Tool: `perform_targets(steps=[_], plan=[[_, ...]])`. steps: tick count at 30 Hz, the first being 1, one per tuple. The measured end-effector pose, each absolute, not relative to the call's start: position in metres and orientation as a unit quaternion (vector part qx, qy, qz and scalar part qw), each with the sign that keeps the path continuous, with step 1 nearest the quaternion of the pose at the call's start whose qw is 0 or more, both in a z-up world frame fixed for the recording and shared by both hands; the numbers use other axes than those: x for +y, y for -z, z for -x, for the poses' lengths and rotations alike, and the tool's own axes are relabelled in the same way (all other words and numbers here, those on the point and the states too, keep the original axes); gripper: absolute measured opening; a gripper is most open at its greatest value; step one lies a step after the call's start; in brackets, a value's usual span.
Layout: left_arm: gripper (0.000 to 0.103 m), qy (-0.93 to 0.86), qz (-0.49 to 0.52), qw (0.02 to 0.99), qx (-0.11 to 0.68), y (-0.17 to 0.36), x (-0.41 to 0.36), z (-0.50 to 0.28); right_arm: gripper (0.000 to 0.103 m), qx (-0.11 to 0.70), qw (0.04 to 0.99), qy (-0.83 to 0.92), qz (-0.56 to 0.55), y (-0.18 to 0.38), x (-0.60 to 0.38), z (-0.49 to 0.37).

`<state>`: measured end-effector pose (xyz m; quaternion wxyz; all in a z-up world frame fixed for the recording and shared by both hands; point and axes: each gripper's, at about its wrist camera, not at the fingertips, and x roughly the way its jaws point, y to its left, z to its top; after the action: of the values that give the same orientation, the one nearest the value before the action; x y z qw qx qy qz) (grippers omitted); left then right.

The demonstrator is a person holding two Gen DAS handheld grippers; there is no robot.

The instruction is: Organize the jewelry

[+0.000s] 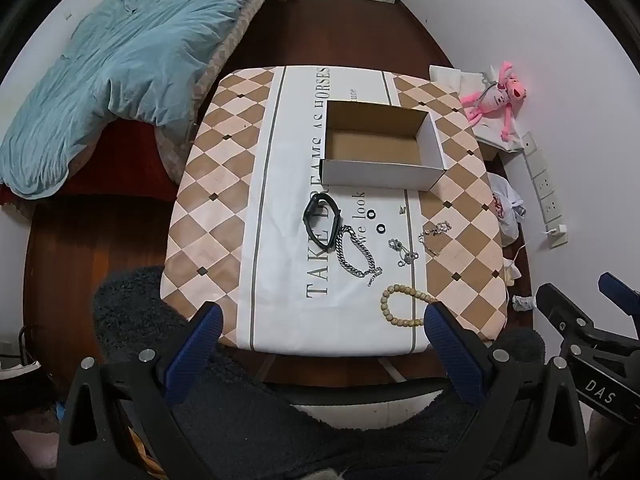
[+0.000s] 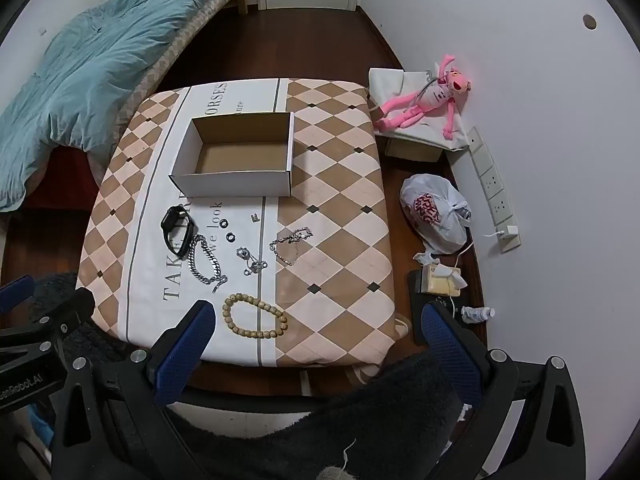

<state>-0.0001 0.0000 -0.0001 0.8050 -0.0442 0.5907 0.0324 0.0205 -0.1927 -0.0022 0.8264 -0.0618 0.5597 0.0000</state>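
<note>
An open, empty cardboard box [image 1: 431, 142] [image 2: 236, 185] stands on the cloth-covered table [image 1: 224, 184] [image 2: 340, 208]. In front of it lie a black watch [image 1: 321, 222] [image 2: 178, 229], a heavy silver chain [image 1: 356, 254] [image 2: 206, 260], two small black rings [image 1: 376, 222] [image 2: 227, 230], a small silver chain piece [image 1: 404, 252] [image 2: 250, 260], a thin silver bracelet [image 1: 434, 234] [image 2: 290, 244], a tiny stud [image 1: 402, 210] [image 2: 254, 218] and a wooden bead bracelet [image 1: 402, 304] [image 2: 254, 316]. My left gripper [image 1: 320, 320] and right gripper [image 2: 318, 320] are open and empty, above the table's near edge.
A bed with a blue duvet [image 1: 120, 60] [image 2: 80, 68] is on the left. A pink plush toy [image 1: 496, 98] [image 2: 424, 98], a white plastic bag [image 2: 436, 212], a power strip [image 2: 494, 188] and small clutter lie on the floor by the right wall. Dark fleece [image 1: 280, 420] is under the grippers.
</note>
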Motion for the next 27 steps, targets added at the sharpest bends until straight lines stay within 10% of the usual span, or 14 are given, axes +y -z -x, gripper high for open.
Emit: perform_targets(steps=[27], plan=[[0.103, -0.031, 0.042, 0.809, 0.586, -0.017, -0.005, -0.003, 0.103, 0.556, 0.829, -0.004, 0.056, -0.001, -0.197, -0.018]])
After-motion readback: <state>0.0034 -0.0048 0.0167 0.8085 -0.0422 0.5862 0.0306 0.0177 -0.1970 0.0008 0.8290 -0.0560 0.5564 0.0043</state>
